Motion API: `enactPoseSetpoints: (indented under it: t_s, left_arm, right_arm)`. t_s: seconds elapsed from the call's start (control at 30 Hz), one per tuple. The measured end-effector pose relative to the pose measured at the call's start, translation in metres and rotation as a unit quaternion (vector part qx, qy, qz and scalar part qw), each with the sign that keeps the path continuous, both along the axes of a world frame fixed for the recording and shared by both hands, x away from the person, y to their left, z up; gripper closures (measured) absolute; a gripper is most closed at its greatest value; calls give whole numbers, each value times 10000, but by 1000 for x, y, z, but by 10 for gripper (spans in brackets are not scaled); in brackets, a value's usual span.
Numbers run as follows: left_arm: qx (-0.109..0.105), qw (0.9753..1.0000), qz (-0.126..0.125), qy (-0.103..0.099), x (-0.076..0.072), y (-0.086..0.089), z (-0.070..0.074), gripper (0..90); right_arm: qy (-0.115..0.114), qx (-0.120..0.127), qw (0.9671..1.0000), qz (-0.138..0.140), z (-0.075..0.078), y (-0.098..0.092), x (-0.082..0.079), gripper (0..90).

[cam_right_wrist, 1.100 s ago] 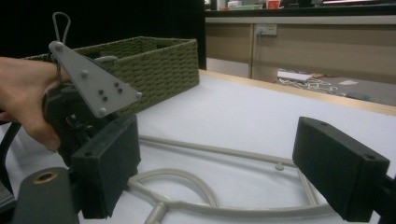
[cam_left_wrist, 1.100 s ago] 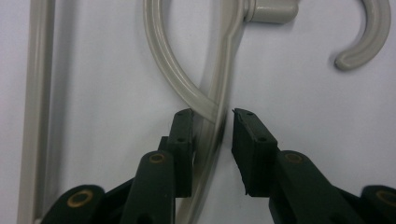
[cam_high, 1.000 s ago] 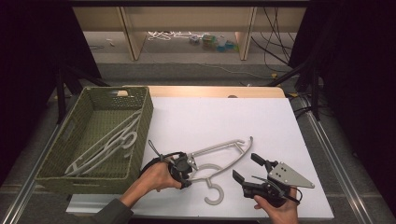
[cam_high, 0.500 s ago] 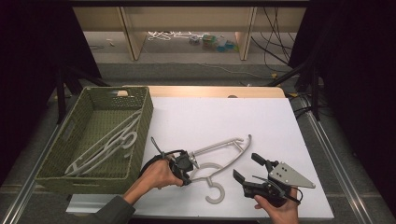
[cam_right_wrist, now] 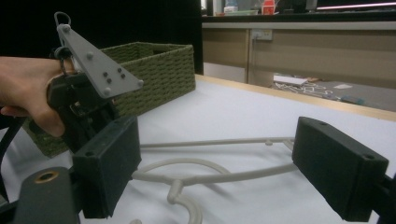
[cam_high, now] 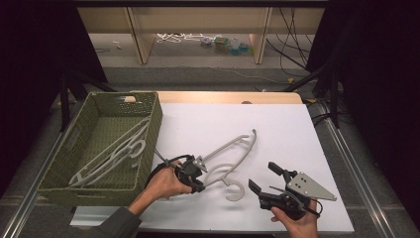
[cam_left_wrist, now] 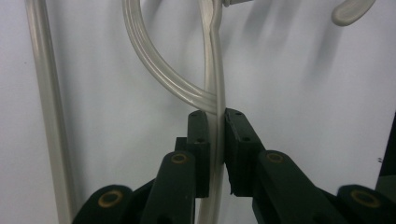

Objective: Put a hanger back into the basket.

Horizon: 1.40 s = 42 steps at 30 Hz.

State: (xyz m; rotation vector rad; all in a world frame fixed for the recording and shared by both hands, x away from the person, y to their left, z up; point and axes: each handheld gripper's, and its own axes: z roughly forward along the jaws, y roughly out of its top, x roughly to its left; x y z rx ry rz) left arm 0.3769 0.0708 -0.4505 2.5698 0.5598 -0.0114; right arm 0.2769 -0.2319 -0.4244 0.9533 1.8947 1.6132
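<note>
A pale grey plastic hanger [cam_high: 232,148] lies across the white table top [cam_high: 277,124], its hook [cam_high: 236,191] toward the front. My left gripper [cam_high: 198,171] is shut on one thin arm of the hanger [cam_left_wrist: 212,70], and in the left gripper view [cam_left_wrist: 217,122] the jaws pinch that arm just below the curved neck. My right gripper [cam_high: 261,174] stands open near the front right of the table, holding nothing. The right gripper view [cam_right_wrist: 224,158] looks along the table at the hanger [cam_right_wrist: 215,177] and at the left gripper [cam_right_wrist: 88,107] in a hand.
A green woven basket [cam_high: 151,124] stands at the left of the table with more grey hangers [cam_high: 119,151] inside; it also rises behind the left hand as the basket [cam_right_wrist: 154,70]. Shelving and cables lie beyond the far edge.
The hanger has shifted a little away from the front edge and to the left, held in my left gripper. My right gripper has stayed where it was, still open.
</note>
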Motion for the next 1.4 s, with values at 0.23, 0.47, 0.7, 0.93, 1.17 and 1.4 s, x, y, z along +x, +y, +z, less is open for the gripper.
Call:
enactPoseSetpoints:
  t_s: [0.23, 0.47, 0.7, 0.93, 1.17, 1.4]
  left_arm:
    - [-545, 9980, 319, -89, 6, 14, 11, 814]
    - [-1302, 9892, 665, 136, 10, 23, 25, 815]
    - [-1922, 9764, 948, 255, 16, 37, 34, 815]
    - [-2353, 9667, 934, 362, 12, 41, 53, 815]
    - [-2847, 9522, 1076, 272, 10, 57, 75, 816]
    - [-3017, 9459, 1118, 408, 9, 63, 94, 817]
  right_arm:
    - [-74, 158, 9998, -89, 1, -5, 1, 162]
    - [-118, 173, 9996, -180, 2, -7, 0, 162]
    - [-68, 234, 9997, -88, 1, -6, 1, 161]
    - [-18, 143, 9998, -117, 0, -6, 0, 161]
    - [21, 180, 9997, -156, -1, -7, 1, 160]
    - [-33, 195, 9997, -160, -2, -6, 1, 160]
